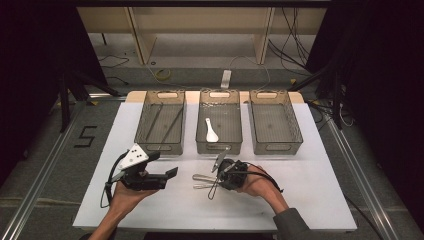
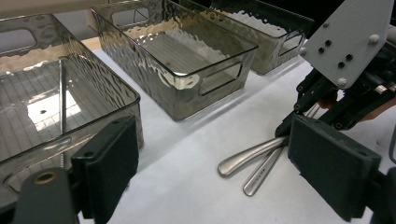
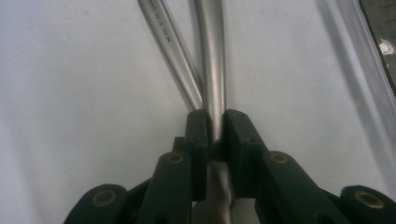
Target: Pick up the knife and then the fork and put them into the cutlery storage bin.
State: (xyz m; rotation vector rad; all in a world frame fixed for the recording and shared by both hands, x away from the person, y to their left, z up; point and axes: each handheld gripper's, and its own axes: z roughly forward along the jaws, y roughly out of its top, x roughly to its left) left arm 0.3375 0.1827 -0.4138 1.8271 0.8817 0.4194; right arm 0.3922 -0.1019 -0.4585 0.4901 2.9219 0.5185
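Two metal utensils (image 1: pixel 202 181) lie side by side on the white table, handles pointing left. My right gripper (image 1: pixel 218 180) is down on them, and in the right gripper view it (image 3: pixel 215 123) is shut on the wider handle (image 3: pixel 212 70). The thinner handle (image 3: pixel 172 49) lies against the gripped one, crossing under it. My left gripper (image 1: pixel 162 165) is held open to the left, above the table with nothing between its pads (image 2: pixel 109 161). In the left gripper view both handles (image 2: pixel 250 156) lie on the table, with the right gripper (image 2: pixel 299 116) over their far ends.
Three clear grey bins stand in a row at the back. The left bin (image 1: pixel 145 117) holds thin rods, the middle bin (image 1: pixel 235 120) holds a white spoon (image 1: pixel 211 130), and nothing shows in the right bin (image 1: pixel 295 122). Cables trail from both grippers.
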